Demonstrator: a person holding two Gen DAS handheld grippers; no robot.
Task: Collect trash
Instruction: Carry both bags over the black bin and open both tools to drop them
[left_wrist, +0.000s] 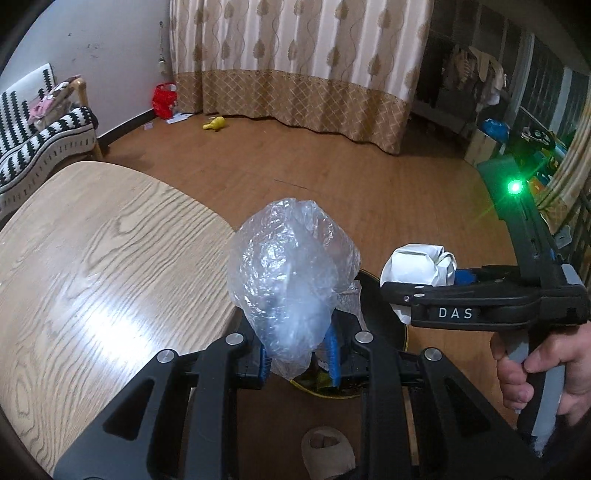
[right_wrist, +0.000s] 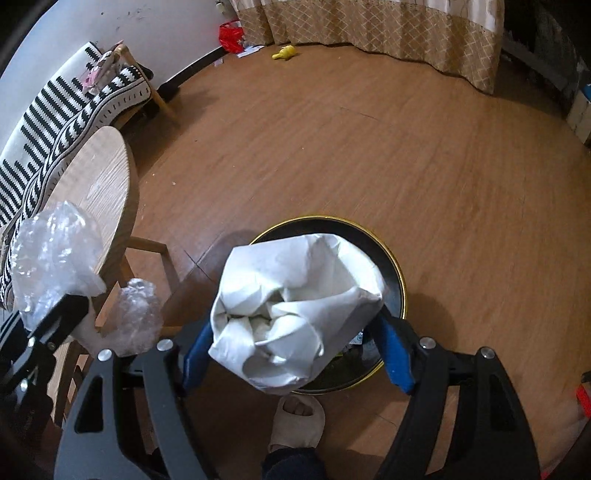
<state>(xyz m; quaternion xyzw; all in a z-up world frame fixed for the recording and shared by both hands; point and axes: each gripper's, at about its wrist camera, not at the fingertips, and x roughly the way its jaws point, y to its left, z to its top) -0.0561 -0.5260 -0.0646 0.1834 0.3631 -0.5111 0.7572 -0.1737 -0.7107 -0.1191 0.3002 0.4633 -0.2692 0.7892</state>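
Right claw (right_wrist: 295, 354) clamps crumpled white paper (right_wrist: 291, 314) above the black bin (right_wrist: 395, 280).

Clear plastic wrap (left_wrist: 291, 280); white crumpled paper (right_wrist: 295, 314); black bin, gold rim (right_wrist: 400, 291); pale wood-grain bench (left_wrist: 103, 266); black-and-white striped sofa (right_wrist: 55, 122); blue-padded jaws.

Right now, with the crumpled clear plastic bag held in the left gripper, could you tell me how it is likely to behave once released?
The clear plastic bag looks thin and puffed, so it is probably very light and may drift rather than drop straight. Its wrinkled film bulges beyond the left gripper, suggesting it is floppy. Glossy highlights hint it may be slippery. The bin lies below.
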